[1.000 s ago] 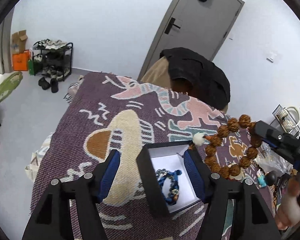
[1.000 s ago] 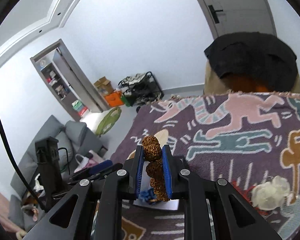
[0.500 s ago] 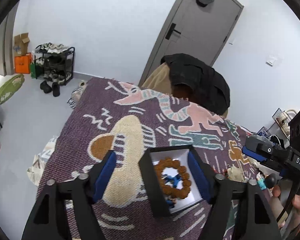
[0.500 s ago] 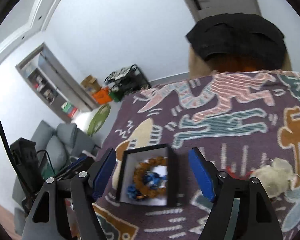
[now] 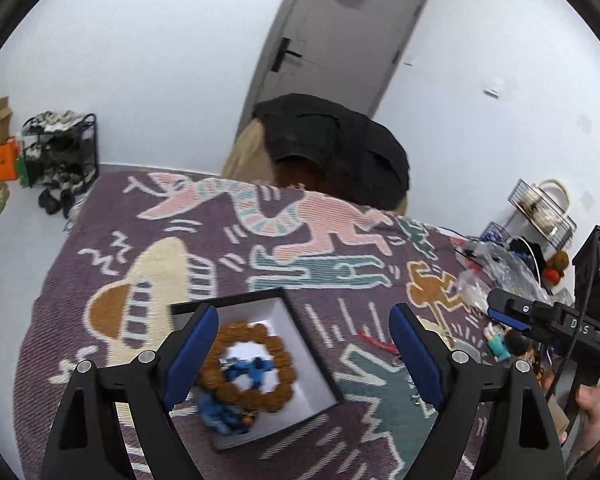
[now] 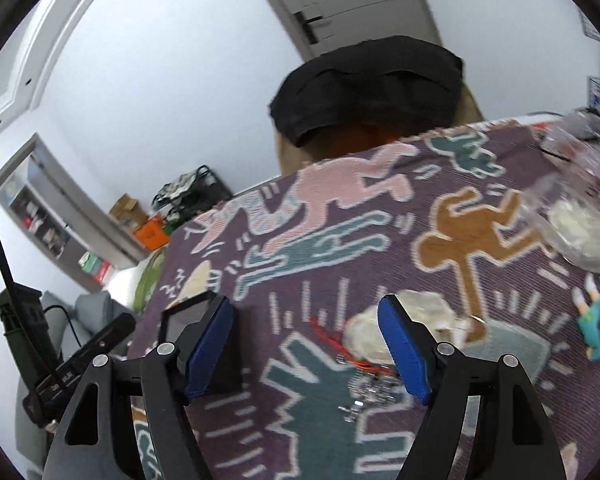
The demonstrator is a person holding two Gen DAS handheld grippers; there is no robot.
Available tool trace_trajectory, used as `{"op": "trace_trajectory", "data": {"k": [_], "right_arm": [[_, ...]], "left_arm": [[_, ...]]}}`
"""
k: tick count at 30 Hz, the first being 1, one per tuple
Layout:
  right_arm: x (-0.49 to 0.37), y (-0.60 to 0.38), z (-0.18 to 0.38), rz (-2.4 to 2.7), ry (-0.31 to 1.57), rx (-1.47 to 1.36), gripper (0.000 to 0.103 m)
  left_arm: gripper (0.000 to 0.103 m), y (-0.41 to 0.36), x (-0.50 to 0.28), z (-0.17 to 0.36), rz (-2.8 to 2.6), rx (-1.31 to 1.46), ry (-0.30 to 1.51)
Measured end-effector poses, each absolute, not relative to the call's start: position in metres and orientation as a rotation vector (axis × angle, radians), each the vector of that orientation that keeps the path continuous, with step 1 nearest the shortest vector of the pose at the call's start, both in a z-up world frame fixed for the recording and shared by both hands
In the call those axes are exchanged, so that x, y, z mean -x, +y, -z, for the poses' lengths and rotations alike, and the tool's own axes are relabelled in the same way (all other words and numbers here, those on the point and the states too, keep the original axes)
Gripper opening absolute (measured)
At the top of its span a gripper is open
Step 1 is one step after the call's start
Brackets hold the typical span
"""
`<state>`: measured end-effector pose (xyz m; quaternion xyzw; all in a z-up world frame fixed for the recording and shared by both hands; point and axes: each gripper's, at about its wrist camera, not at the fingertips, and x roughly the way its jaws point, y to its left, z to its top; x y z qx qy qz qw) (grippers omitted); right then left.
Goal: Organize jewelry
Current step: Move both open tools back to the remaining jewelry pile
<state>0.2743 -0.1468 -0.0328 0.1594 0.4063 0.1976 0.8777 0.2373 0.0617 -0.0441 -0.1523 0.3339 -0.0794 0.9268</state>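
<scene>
Left wrist view: we saw the left hand-held gripper with fingers spread apart, holding nothing, above the black box on the table. The brown bead bracelet lay inside the box, ringing a blue bracelet.

Right wrist view: we saw the right hand-held gripper spread apart, empty, over small silver pieces and a red cord; the box's corner showed at left.

Both wrist views look down close over patterned blanket; share black box.
</scene>
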Motion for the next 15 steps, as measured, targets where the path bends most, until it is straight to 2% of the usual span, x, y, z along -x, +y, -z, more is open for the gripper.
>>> {"op": "trace_trajectory", "data": {"k": [10, 15], "right_arm": [[-0.266, -0.197, 0.054, -0.320, 0.854, -0.383, 0.074], [-0.262, -0.211, 0.067, -0.299, 0.872, -0.395, 0.065]], "left_arm": [[0.088, 0.008, -0.253, 0.048, 0.275, 0.243, 0.712], [0.083, -0.018, -0.264, 0.055, 0.333, 0.224, 0.749]]}}
